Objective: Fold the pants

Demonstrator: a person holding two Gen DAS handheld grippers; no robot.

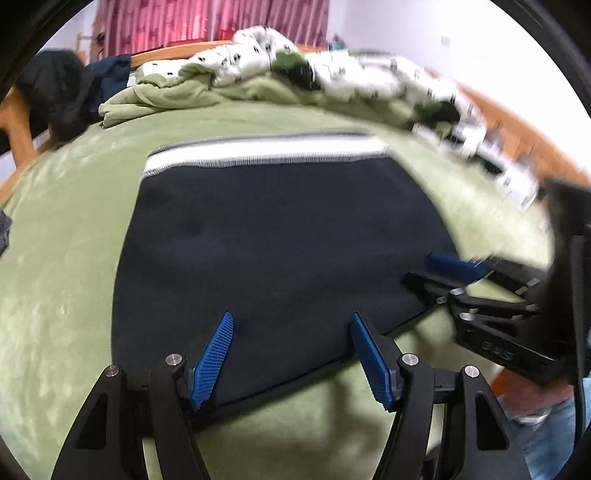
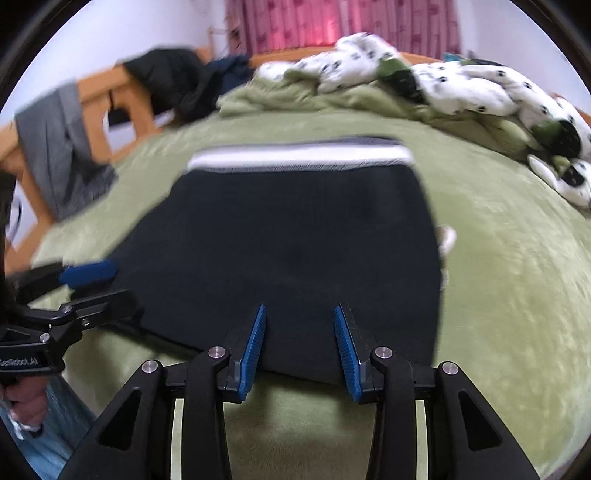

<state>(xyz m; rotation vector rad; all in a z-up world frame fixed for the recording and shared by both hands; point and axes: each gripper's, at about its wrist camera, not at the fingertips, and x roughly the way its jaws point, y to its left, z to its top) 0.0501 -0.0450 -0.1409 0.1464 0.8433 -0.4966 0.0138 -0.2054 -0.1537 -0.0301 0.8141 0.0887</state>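
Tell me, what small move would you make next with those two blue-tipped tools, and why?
Probably draw both back a little. The dark pants already lie as a folded block on the green blanket, white waistband at the far edge. The left tool and right tool are both open, nothing between their pads, at the near edge.

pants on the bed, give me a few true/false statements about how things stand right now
1. The dark pants lie flat on a green blanket. True.
2. The white waistband is at the far end. True.
3. The left tool is clamped on the fabric. False: its jaws stand apart, holding nothing.
4. The right tool is lifting the pants. False: it is open and holds nothing.
5. The curtains are blue. False: pink-red.
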